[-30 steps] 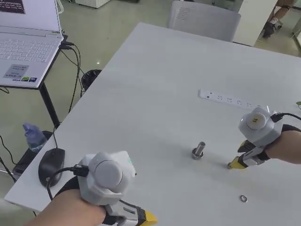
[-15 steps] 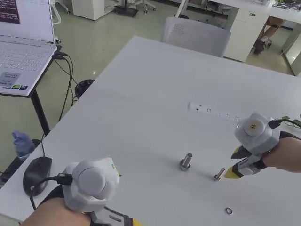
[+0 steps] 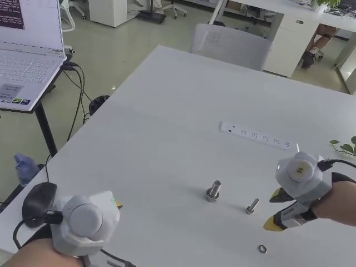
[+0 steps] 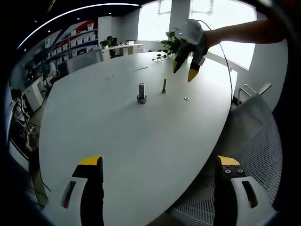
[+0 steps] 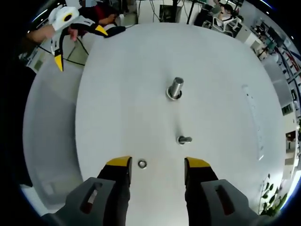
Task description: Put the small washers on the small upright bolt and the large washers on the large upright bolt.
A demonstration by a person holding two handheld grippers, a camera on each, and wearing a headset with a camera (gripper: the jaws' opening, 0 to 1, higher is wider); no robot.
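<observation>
— How are the jaws held?
— The left gripper (image 4: 158,162) is spread wide, and bare table (image 4: 117,136) is seen between its yellow tips. The right gripper (image 5: 157,163) is parted to a middling gap, and nothing is clamped in it.
— And where is the washer found?
— A single washer (image 5: 142,164) is seen lying flat on the table in the gap of the right jaws. It is close by the jaw on the left of that view and is touched by neither. Whether it is a small or a large one cannot be told.
— The bolts?
— The small bolt (image 5: 184,140) is set just ahead of the right jaws, toward the other jaw's side. The large bolt (image 5: 175,88) is placed farther ahead, near the midline. Both are stood upright, well apart from the left jaws — they are seen far ahead of those, with the right gripper raised beyond them.
— Can any writing be read?
— None can be made out. The lines on the laptop (image 3: 28,55) screen and its stickers are too small, and the same is said of the power strip (image 3: 257,135) lying past the large bolt.
</observation>
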